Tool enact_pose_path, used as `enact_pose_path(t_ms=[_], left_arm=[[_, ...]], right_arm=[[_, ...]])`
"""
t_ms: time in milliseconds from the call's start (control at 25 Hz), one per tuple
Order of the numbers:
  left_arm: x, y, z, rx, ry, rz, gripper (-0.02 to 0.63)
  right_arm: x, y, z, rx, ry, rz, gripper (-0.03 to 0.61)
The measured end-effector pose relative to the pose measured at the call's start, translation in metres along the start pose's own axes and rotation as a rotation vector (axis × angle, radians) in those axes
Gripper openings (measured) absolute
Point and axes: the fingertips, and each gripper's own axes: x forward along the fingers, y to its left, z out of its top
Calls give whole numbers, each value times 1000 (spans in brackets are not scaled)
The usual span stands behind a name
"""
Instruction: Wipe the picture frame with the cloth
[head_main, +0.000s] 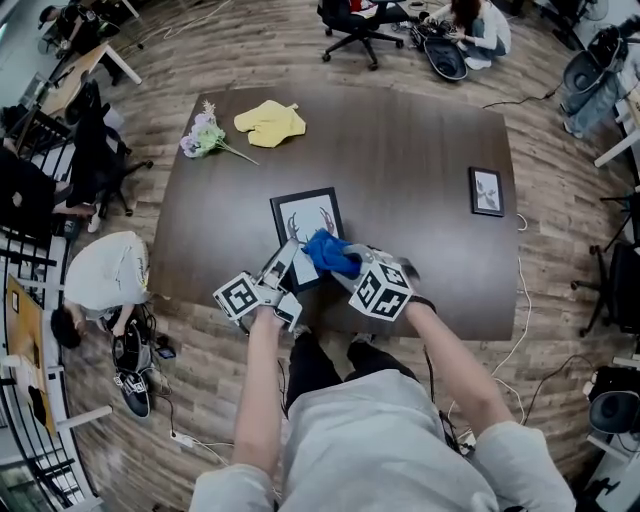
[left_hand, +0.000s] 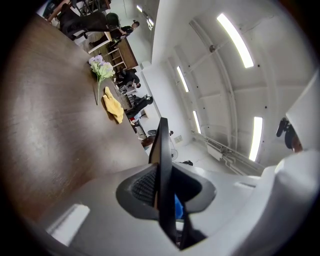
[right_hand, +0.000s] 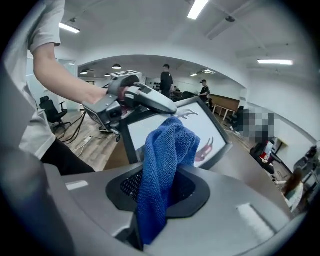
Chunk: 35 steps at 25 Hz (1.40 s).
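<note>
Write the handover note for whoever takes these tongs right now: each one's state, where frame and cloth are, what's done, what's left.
Left tongs: shut on the picture frame's near edge, holding it tilted above the table.
Right tongs: shut on the blue cloth, bunched in front of the frame's glass.
Done: frame raised, cloth brought to it; how much is wiped cannot be told.
Left: wipe glass and border, lay the frame down.

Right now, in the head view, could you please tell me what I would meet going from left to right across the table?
Bunch of flowers → yellow cloth → large picture frame → small picture frame near the right edge.
</note>
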Motion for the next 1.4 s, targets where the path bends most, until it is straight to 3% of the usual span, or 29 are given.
enact_pose_path(t_ms=[400, 640, 920, 1080, 1240, 1400], left_arm=[[6, -10, -16, 10, 62, -38, 118], [11, -18, -29, 12, 148, -73, 118], [17, -20, -57, 34, 235, -57, 117], [13, -12, -59, 57, 260, -27, 117], [8, -7, -49, 45, 230, -23, 117], [14, -10, -49, 54, 241, -29, 117]], right_arm=[[-10, -55, 7, 88, -17, -174, 83], [-16, -94, 44, 125, -75, -291, 83], [-12, -74, 85, 0, -124, -228, 83], [-8, -49, 81, -87, -118, -110, 83], [-7, -36, 63, -125, -80, -31, 81], [-9, -50, 39, -104, -49, -95, 81]])
